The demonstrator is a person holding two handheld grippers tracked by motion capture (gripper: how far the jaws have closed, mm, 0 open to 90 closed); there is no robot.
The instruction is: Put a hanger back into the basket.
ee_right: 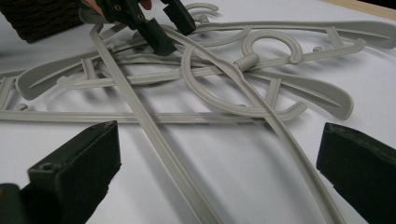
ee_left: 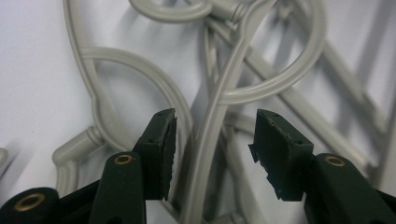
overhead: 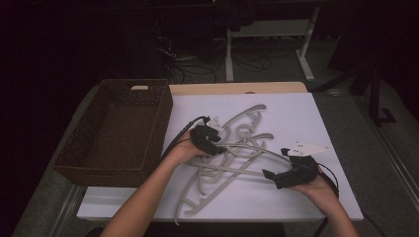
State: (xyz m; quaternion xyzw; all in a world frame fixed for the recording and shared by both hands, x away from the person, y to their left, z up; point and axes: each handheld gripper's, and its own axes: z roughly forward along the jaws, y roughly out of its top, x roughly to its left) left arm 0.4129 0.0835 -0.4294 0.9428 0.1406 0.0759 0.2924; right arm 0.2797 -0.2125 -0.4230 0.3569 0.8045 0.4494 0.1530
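Note:
A tangled pile of several grey plastic hangers (overhead: 232, 153) lies on the white board (overhead: 296, 113). My left gripper (overhead: 219, 140) hangs over the pile's left side. In the left gripper view it (ee_left: 212, 149) is open, with one thin hanger bar (ee_left: 210, 135) running up between its jaws, touching neither pad. My right gripper (overhead: 275, 163) sits at the pile's right edge, low over the board. Its jaws (ee_right: 219, 163) stand wide open, and two long hanger bars (ee_right: 159, 140) pass between them on the board. The left gripper (ee_right: 156, 21) also shows at the top of the right gripper view.
An empty brown wicker basket (overhead: 74, 158) stands at the left, against the board's edge. Bare white board (overhead: 296, 202) lies in front of and right of the pile. A wooden table edge (overhead: 237, 88) runs behind; table legs and cables lie on the floor beyond.

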